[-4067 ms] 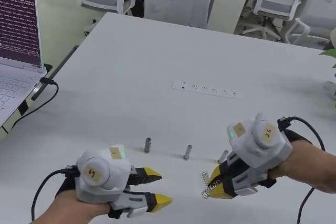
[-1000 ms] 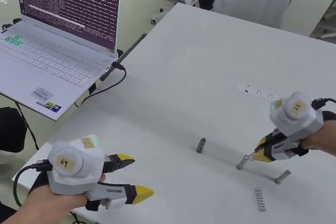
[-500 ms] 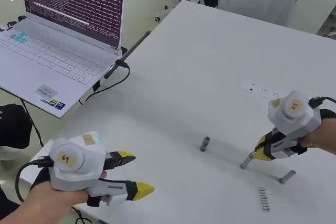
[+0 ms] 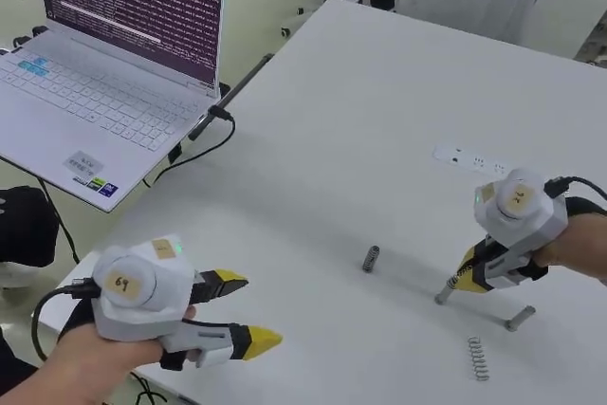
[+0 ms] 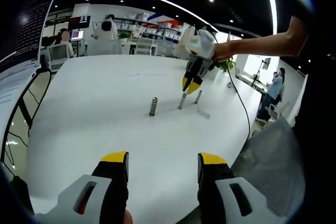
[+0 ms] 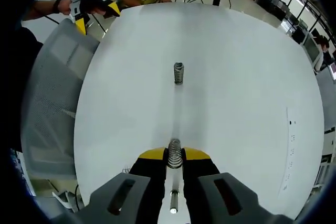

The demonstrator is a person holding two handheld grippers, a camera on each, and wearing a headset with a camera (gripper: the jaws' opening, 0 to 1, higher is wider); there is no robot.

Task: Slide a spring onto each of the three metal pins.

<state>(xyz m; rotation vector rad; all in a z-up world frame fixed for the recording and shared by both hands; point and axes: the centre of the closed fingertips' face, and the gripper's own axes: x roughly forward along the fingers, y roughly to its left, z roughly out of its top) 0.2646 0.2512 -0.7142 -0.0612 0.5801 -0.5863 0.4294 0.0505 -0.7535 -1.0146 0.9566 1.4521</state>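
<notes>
Head view: the left claw [image 4: 248, 310] hangs released over the near corner of the counter [image 4: 313, 120], and its round sticker is hand-marked "69"; the right claw [image 4: 467, 272] is clenched on a spring [image 4: 459, 278] whose lower end meets the top of a pin [image 4: 443, 293]; its sticker seems to read "26", though the writing is small; left of them stands a capped pin [image 4: 371, 259], already wearing its coil; a bare pin [image 4: 520, 318] and a loose spring [image 4: 478, 358] lie near the right claw, apart from each other; a power strip [image 4: 471, 161] sits farther back; a laptop [image 4: 104, 92] to the left shows lines of text too fine to read.

Left gripper view: its own yellow-tipped jaws stand wide apart, with nothing between them; across the counter are the capped pin [image 5: 153, 106], the right claw [image 5: 190, 83] over the pin [image 5: 182, 100], the bare pin [image 5: 198, 97] and the loose spring [image 5: 203, 113].

Right gripper view: the jaws pinch the spring [image 6: 174, 156]; the pin [image 6: 174, 203] shows in the gap beneath it; the capped pin [image 6: 179, 73] stands ahead; the left claw [image 6: 97, 17] is at the far edge.
</notes>
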